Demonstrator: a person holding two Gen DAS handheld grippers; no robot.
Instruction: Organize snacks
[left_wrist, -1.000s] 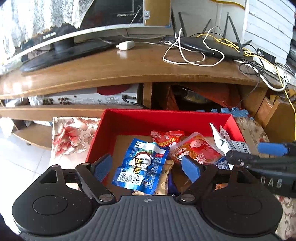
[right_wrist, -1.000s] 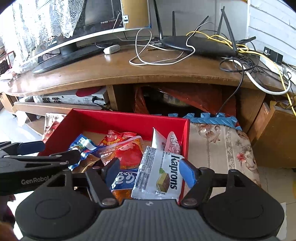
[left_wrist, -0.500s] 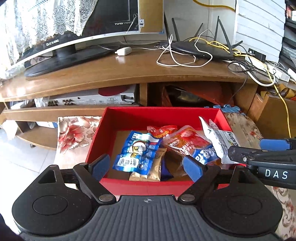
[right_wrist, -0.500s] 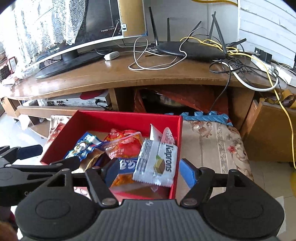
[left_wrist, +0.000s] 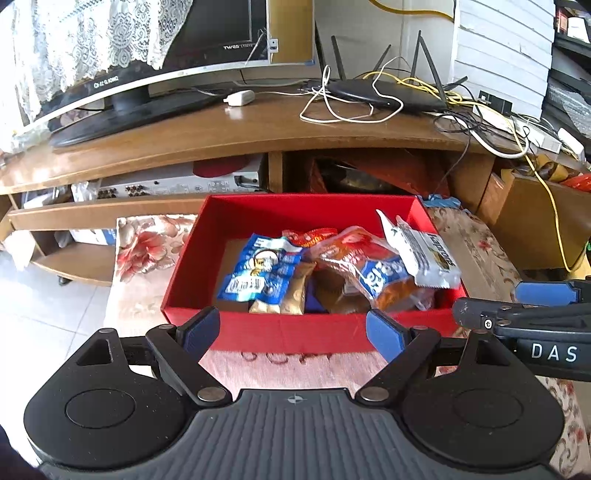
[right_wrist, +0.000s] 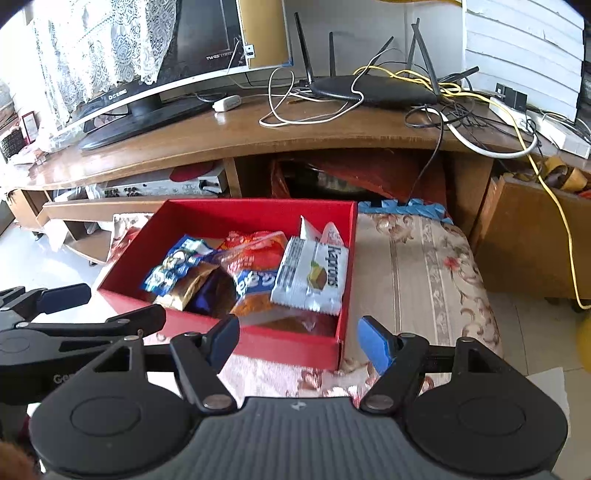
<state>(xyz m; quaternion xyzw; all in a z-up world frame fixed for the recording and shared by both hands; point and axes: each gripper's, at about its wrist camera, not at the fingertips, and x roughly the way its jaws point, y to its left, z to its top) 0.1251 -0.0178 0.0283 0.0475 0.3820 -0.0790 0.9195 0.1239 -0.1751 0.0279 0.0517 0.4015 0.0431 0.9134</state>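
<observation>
A red box (left_wrist: 280, 334) (right_wrist: 258, 343) stands on a floral cloth and holds several snack packets. Among them are a blue packet (left_wrist: 258, 273) (right_wrist: 173, 266), an orange-red bag (left_wrist: 369, 266) (right_wrist: 255, 273) and a white Kaprons wafer pack (left_wrist: 428, 258) (right_wrist: 314, 277) leaning on the box's right wall. My left gripper (left_wrist: 293, 330) hangs open in front of the box's near wall, with nothing between its fingers. Near the box's front right corner my right gripper (right_wrist: 299, 339) is open too and holds nothing. Each gripper shows at the edge of the other's view.
Behind the box a wooden TV stand (left_wrist: 258, 129) carries a monitor (left_wrist: 147, 55), a router (left_wrist: 384, 94) and tangled cables (right_wrist: 480, 122). Its lower shelf holds a silver player (left_wrist: 173, 184). The floral cloth (right_wrist: 417, 266) spreads to the right; a tiled floor (left_wrist: 44, 306) lies to the left.
Both grippers have drawn back from above the box's inside to just in front of its near wall. The whole box has come into view. The snacks lie as before.
</observation>
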